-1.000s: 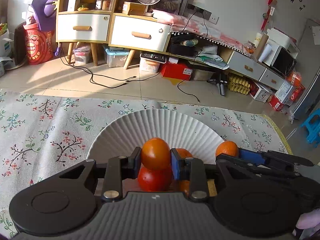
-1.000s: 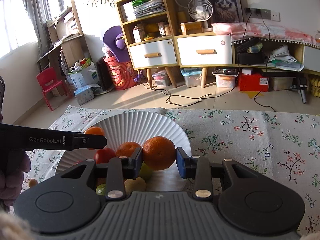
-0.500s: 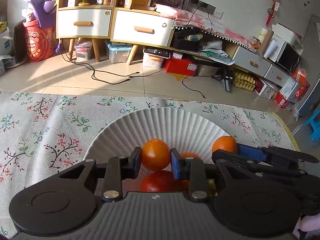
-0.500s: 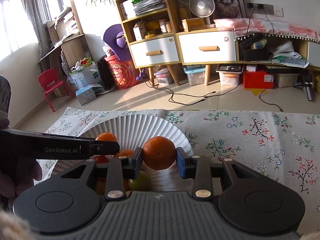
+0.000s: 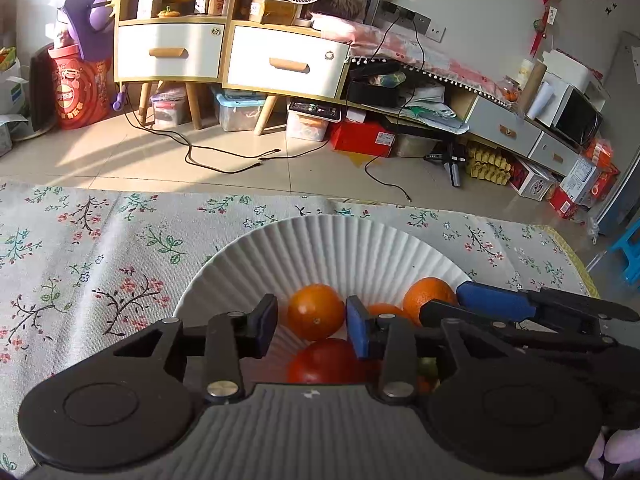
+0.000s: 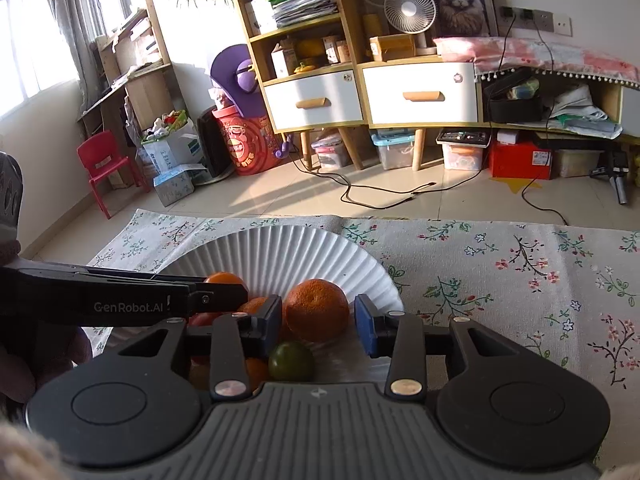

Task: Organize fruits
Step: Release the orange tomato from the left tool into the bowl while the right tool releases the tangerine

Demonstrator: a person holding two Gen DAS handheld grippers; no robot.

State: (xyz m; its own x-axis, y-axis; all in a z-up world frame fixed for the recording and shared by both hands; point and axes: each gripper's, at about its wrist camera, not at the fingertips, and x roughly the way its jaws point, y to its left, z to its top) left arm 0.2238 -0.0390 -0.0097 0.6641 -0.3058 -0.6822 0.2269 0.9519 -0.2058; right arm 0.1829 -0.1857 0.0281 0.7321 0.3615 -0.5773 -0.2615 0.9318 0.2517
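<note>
A white fluted paper plate (image 5: 332, 240) (image 6: 280, 248) lies on the flowered cloth with several fruits in it. My left gripper (image 5: 312, 330) is opening around an orange (image 5: 316, 316); a gap shows beside the left pad, and the orange rests above a red tomato (image 5: 324, 362). My right gripper (image 6: 320, 328) is opening too; its orange (image 6: 316, 308) sits between the pads with a gap on the right. A green fruit (image 6: 290, 360) lies just below it. Each gripper's finger (image 5: 496, 305) (image 6: 216, 294) reaches into the other's view.
The flowered tablecloth (image 6: 500, 280) stretches to the right of the plate and to the left of it (image 5: 80, 272). Beyond the table's far edge are a tiled floor, cables and white drawer cabinets (image 5: 280, 64). A hand (image 6: 16, 364) holds the left gripper.
Both pairs of jaws have widened and let go of their oranges, which now rest in the plate. Neither gripper has shifted much.
</note>
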